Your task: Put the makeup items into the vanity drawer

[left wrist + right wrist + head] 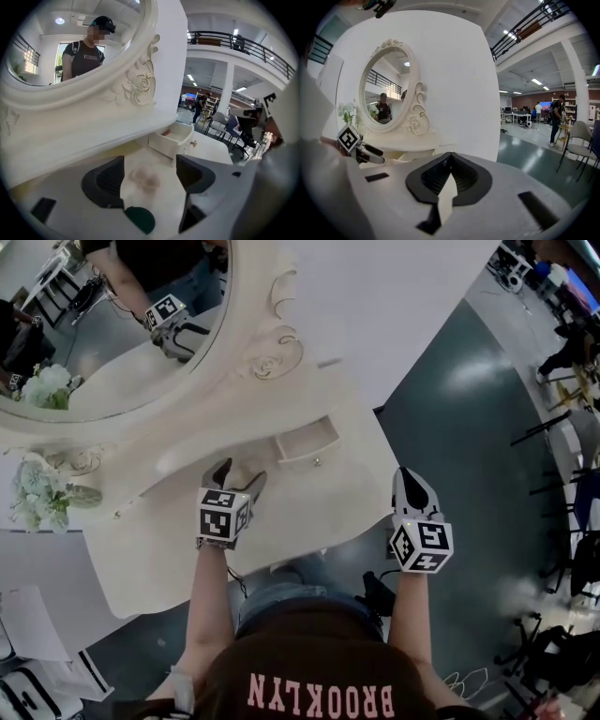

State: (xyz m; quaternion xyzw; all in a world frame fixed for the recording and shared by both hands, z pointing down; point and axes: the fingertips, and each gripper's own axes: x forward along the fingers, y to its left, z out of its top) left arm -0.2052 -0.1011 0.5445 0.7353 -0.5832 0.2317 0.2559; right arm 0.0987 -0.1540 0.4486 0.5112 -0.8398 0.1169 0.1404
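A pale pink makeup puff (pixel 144 176) lies on the cream vanity top (pixel 309 507). My left gripper (pixel 151 174) hangs over it, open, with one dark pad on each side of the puff and neither pad touching it. In the head view the left gripper (pixel 241 474) is just left of the small open drawer (pixel 305 442). That drawer (pixel 169 141) shows a pinkish item inside. My right gripper (pixel 411 476) is over the vanity's right edge. Its jaws (pixel 449 176) are shut with nothing between them.
An oval mirror (pixel 122 324) in a carved frame rises behind the tabletop. A vase of white flowers (pixel 37 493) stands at the vanity's left end. Dark floor with chairs (pixel 562 437) lies to the right. The person's knees are under the front edge.
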